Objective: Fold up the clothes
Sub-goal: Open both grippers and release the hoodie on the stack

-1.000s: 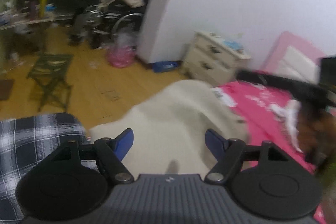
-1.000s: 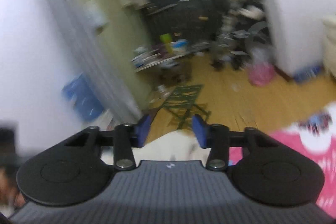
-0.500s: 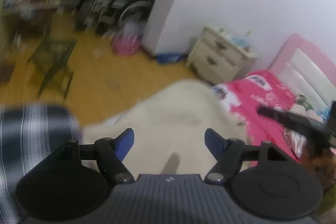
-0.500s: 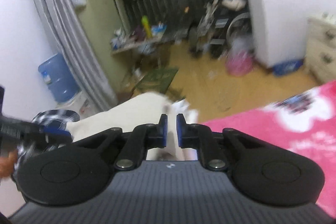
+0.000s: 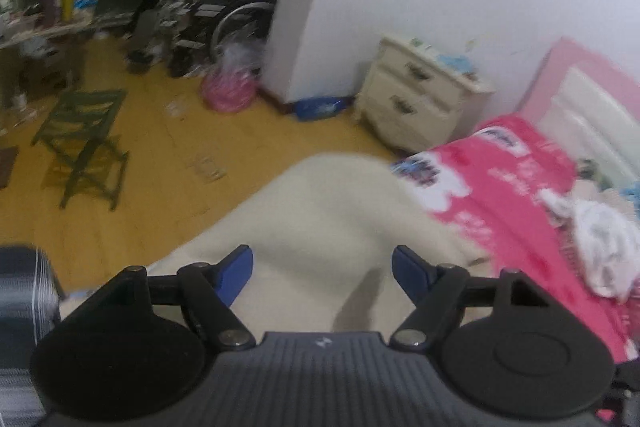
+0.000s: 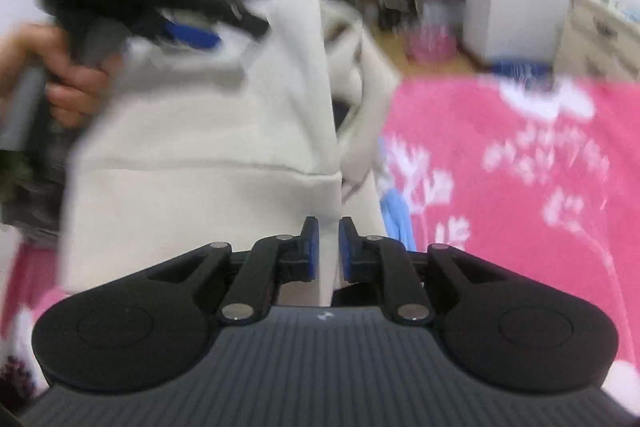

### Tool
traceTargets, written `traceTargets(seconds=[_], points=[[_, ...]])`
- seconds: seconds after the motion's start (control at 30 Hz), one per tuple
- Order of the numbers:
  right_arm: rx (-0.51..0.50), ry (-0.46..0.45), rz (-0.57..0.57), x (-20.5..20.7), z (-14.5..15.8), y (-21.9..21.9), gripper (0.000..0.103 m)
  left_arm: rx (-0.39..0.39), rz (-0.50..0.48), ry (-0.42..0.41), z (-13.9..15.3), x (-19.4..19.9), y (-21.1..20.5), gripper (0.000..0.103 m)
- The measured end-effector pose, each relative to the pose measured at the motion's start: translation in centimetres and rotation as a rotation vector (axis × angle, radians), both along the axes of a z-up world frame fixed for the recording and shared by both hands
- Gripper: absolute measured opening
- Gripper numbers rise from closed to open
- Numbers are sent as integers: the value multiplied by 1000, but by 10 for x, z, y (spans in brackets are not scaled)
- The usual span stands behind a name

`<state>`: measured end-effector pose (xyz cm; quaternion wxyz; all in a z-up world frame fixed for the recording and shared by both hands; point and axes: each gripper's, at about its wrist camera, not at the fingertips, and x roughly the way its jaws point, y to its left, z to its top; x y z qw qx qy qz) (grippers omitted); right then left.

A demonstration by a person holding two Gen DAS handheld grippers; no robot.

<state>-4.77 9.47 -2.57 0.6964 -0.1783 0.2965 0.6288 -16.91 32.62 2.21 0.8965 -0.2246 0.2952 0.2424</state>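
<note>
The pink bed [image 6: 520, 155] carries the cream garment [image 6: 200, 155] ahead of both grippers, the right gripper [image 6: 329, 243] grasping its edge, jaws easing apart, the left gripper [image 5: 322, 263] released above the cloth.

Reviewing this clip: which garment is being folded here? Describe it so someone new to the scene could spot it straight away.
Start at the bed with the pink floral bedspread. At its edge nearest the wooden floor lies a cream garment, with the right gripper pinching a fold of it. It is plain and pale, unlike the patterned pink spread and the small crumpled white cloth further up the bed.
</note>
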Motion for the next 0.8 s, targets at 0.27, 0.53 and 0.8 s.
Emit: traceTargets(seconds=[0.27,0.53,0.8], points=[[8,56,64,-40,-21,10,12,90,-22,65,-22,72,9,88],[64,41,114,-34,6,-14,16,-17,0,16,21,28,9,85],[-106,75,248,-58,-30,-3,24,-179,16,-6,1,-90,-57,89]])
